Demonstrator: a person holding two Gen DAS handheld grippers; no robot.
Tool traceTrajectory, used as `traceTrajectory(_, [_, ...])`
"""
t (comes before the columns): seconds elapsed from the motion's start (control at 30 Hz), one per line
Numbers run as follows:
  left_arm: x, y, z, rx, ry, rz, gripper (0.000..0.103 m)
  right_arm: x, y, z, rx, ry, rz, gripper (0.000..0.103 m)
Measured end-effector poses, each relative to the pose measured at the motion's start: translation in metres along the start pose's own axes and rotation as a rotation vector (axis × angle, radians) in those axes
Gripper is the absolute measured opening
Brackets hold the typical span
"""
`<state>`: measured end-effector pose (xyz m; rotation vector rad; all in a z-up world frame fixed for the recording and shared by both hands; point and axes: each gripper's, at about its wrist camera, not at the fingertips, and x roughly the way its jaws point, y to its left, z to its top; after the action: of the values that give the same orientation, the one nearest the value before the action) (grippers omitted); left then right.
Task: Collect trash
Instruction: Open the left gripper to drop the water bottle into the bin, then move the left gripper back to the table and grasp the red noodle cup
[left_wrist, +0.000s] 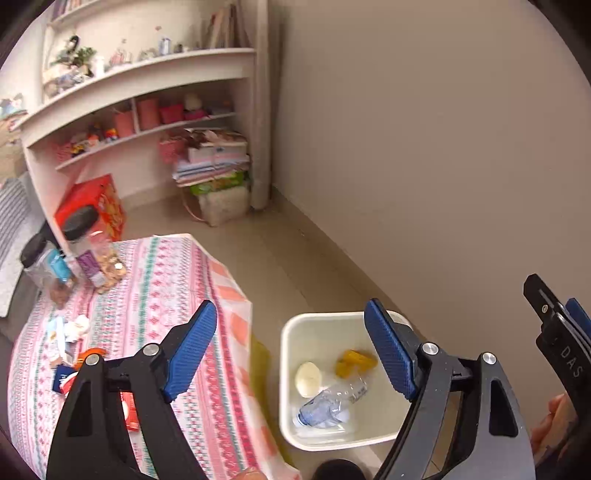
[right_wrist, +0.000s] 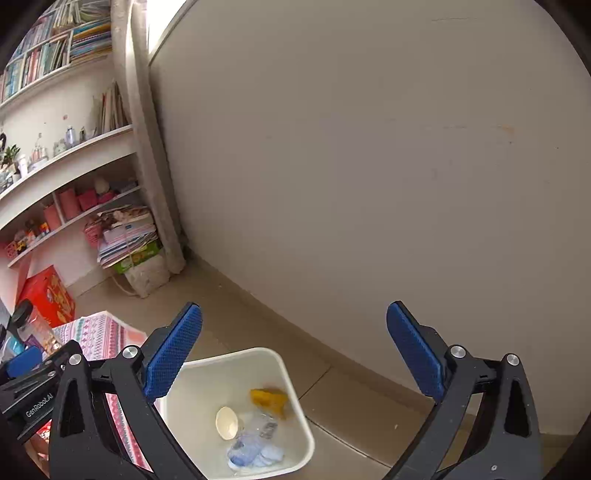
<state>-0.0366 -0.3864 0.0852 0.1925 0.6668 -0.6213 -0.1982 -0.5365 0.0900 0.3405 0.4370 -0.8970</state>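
Note:
A white bin (left_wrist: 288, 369) (right_wrist: 291, 373) stands on the floor beside the table. Inside lie a crushed clear bottle (left_wrist: 332, 404) (right_wrist: 255, 439), a yellow wrapper (left_wrist: 354, 363) (right_wrist: 269, 400) and a pale round piece (left_wrist: 308, 378) (right_wrist: 226, 422). My left gripper (left_wrist: 291, 343) hovers open above the bin's left rim, nothing between its blue pads. My right gripper (right_wrist: 295, 354) is open too, empty, above the bin's far side. More trash (left_wrist: 70, 343) lies on the patterned tablecloth (left_wrist: 166, 288), partly hidden behind my left gripper.
Two black-lidded jars (left_wrist: 88, 251) stand at the table's far corner. A red box (left_wrist: 96, 206) and a stack of papers (left_wrist: 214, 166) sit on the floor by the white shelves (left_wrist: 140, 74). A bare wall (right_wrist: 369, 166) runs along the right.

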Motion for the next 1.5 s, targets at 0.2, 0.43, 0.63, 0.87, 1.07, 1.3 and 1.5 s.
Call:
traceTrajectory(0.2, [-0.014,0.032,-0.003,-0.017,-0.065,0.107,0.087,-0.006,0.039,-0.006,-0.064,0.0,0.041,0.096])
traceTrajectory(0.43, [-0.024,0.075,-0.011,-0.06,-0.051,0.172,0.087,-0.007,0.09,-0.017,-0.13,0.013,0.101,0.096])
traceTrajectory(0.63, [-0.028,0.115,-0.025,-0.097,-0.025,0.225,0.087,-0.011,0.129,-0.03,-0.19,0.024,0.149,0.096])
traceTrajectory(0.87, [-0.023,0.16,-0.039,-0.125,0.012,0.3,0.087,-0.015,0.174,-0.047,-0.248,0.052,0.21,0.096])
traceTrajectory(1.07, [-0.015,0.206,-0.055,-0.171,0.082,0.36,0.087,-0.016,0.218,-0.061,-0.306,0.091,0.278,0.096])
traceTrajectory(1.3, [0.019,0.261,-0.084,-0.234,0.326,0.299,0.087,-0.007,0.246,-0.072,-0.305,0.159,0.326,0.096])
traceTrajectory(1.5, [0.055,0.289,-0.116,-0.373,0.479,0.158,0.092,0.008,0.251,-0.078,-0.286,0.252,0.336,0.096])
